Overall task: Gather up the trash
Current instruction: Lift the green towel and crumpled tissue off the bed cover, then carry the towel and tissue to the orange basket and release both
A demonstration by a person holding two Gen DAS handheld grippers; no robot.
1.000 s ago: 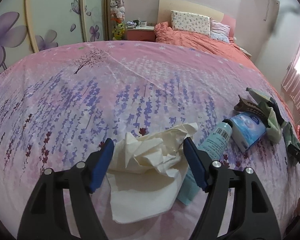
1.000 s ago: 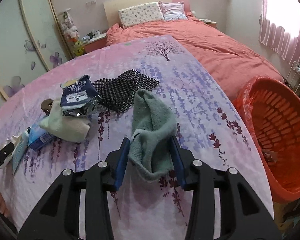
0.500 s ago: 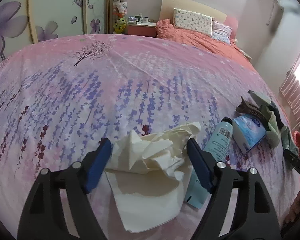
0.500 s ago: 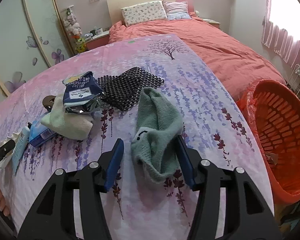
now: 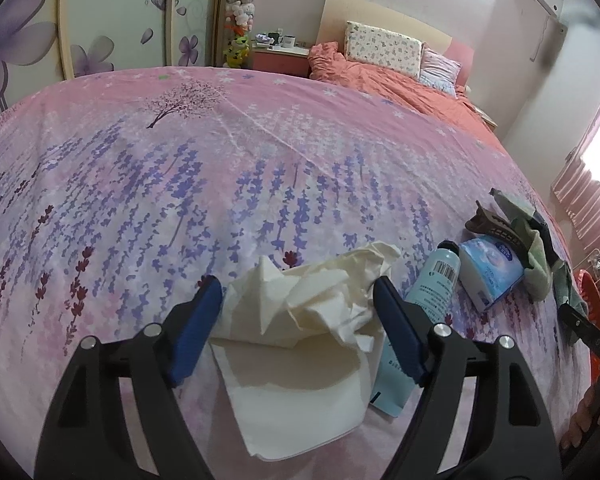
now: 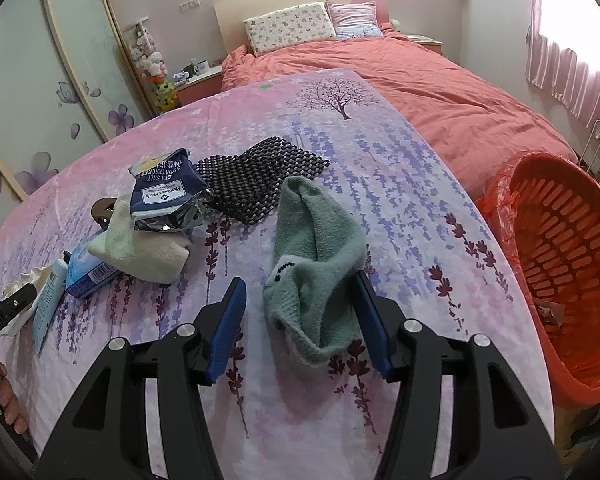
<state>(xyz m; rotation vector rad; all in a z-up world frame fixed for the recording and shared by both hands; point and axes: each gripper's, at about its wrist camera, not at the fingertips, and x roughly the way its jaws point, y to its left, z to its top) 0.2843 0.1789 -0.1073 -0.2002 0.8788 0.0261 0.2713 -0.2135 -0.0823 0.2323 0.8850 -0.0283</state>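
A crumpled cream paper tissue (image 5: 304,320) lies on the pink flowered sheet, between the blue pads of my open left gripper (image 5: 298,300). A pale blue tube (image 5: 424,300) and a blue tissue pack (image 5: 490,272) lie to its right. My right gripper (image 6: 300,300) is open around a green sock (image 6: 316,264); its right pad touches the sock. A dark blue cracker bag (image 6: 166,196) lies on a cream sock (image 6: 140,244). An orange basket (image 6: 560,256) lined with an orange bag stands to the right, off the table edge.
A black mesh mat (image 6: 252,172) lies behind the green sock. A brown hair clip (image 5: 488,224) and socks lie beyond the tissue pack. A bed with a coral duvet (image 6: 440,84) stands behind. Wardrobe doors (image 5: 100,20) line the left wall.
My right gripper has opened, letting go of the green sock, which stays on the sheet. My left gripper has widened slightly and drawn back a little from the tissue.
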